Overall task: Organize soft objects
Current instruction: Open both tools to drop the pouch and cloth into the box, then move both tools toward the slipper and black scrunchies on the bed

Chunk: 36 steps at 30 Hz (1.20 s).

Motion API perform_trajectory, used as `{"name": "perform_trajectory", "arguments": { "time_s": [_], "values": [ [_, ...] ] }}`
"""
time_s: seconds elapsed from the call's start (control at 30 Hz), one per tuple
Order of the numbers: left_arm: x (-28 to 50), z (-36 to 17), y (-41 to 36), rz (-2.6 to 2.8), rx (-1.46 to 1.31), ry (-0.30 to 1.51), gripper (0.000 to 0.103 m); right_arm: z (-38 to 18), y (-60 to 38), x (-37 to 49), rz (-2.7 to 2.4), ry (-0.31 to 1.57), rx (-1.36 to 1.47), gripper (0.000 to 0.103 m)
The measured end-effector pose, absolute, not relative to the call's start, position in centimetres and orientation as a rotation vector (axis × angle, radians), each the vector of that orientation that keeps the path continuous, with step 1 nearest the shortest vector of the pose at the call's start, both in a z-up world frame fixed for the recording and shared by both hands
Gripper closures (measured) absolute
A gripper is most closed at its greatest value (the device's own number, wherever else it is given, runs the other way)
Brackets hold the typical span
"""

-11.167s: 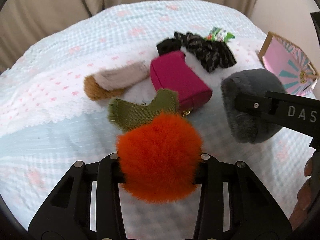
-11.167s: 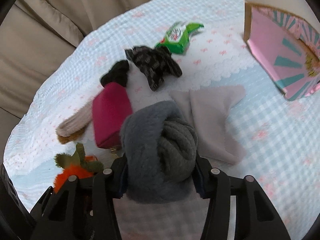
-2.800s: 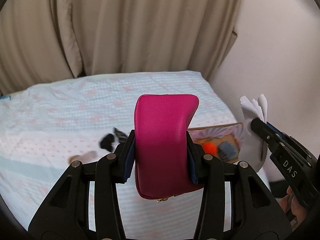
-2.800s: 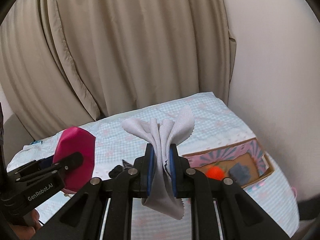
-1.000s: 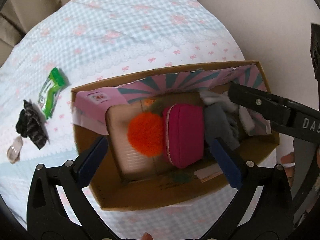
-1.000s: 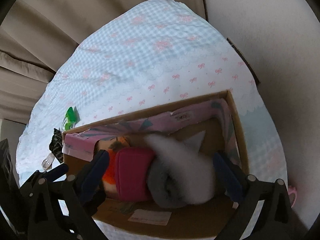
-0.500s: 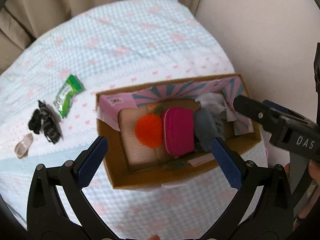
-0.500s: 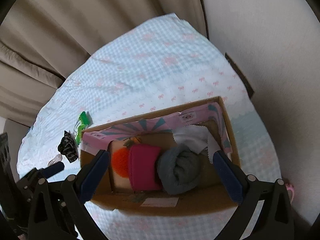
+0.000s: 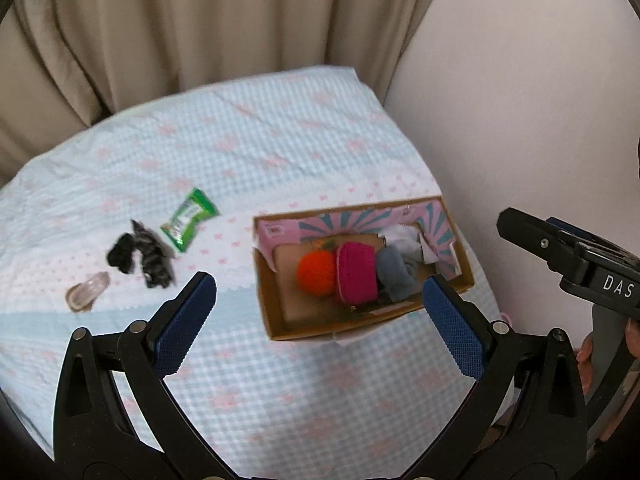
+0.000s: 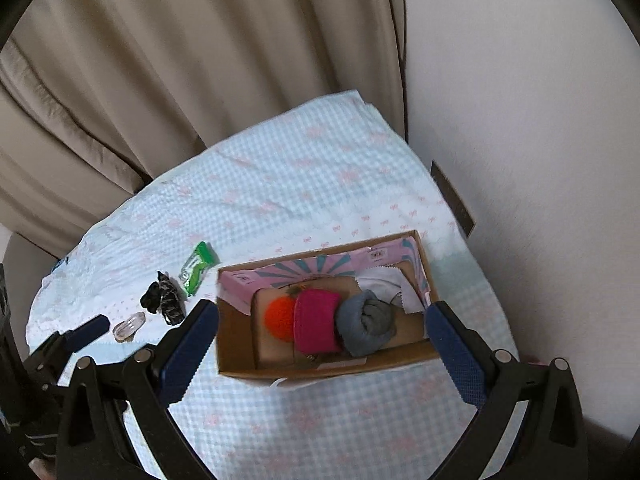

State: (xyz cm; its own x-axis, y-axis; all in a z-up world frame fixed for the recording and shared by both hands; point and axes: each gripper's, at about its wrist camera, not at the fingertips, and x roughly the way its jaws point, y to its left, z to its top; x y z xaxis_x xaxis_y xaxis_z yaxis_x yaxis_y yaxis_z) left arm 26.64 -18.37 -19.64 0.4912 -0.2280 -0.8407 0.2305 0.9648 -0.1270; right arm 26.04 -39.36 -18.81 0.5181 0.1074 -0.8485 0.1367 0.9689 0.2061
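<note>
A cardboard box with a pink striped lining sits on the checked cloth. In it lie an orange pompom, a magenta pouch, a grey rolled sock and a white cloth. My left gripper is open and empty, held high above the box. My right gripper is open and empty, also high above it.
Left of the box lie a green packet, a black patterned hair clip and a clear clip. Beige curtains hang behind; a white wall stands at the right.
Both grippers have risen and pulled back from the box, which looks smaller now. More of the table, curtain and wall has come into view.
</note>
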Motion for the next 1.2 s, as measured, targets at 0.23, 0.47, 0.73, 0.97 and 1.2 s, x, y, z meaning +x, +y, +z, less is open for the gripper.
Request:
{"name": "perform_trajectory", "arguments": {
  "time_s": [0.23, 0.47, 0.73, 0.97, 1.2],
  "values": [
    [22.4, -14.3, -12.6, -0.253, -0.022, 0.913, 0.0, -13.4, -35.2, 21.7, -0.03, 0.921, 0.183, 0.0],
    [17.7, -10.6, -5.0, -0.219, -0.035, 0.828, 0.0, -9.7, -29.5, 16.8, -0.033, 0.809, 0.21, 0.0],
    [14.9, -10.2, 4.9, -0.177, -0.045, 0.805, 0.0, -8.3, -20.7, 13.9, 0.001, 0.743, 0.177, 0.0],
    [14.8, -11.4, 12.7, -0.146, -0.055, 0.798, 0.0, -9.1, -12.8, 14.6, 0.056, 0.701, 0.131, 0.0],
    [17.0, -14.9, 19.9, -0.156, -0.062, 0.825, 0.0, -11.8, -5.2, 17.3, 0.096, 0.712, 0.125, 0.0]
  ]
}}
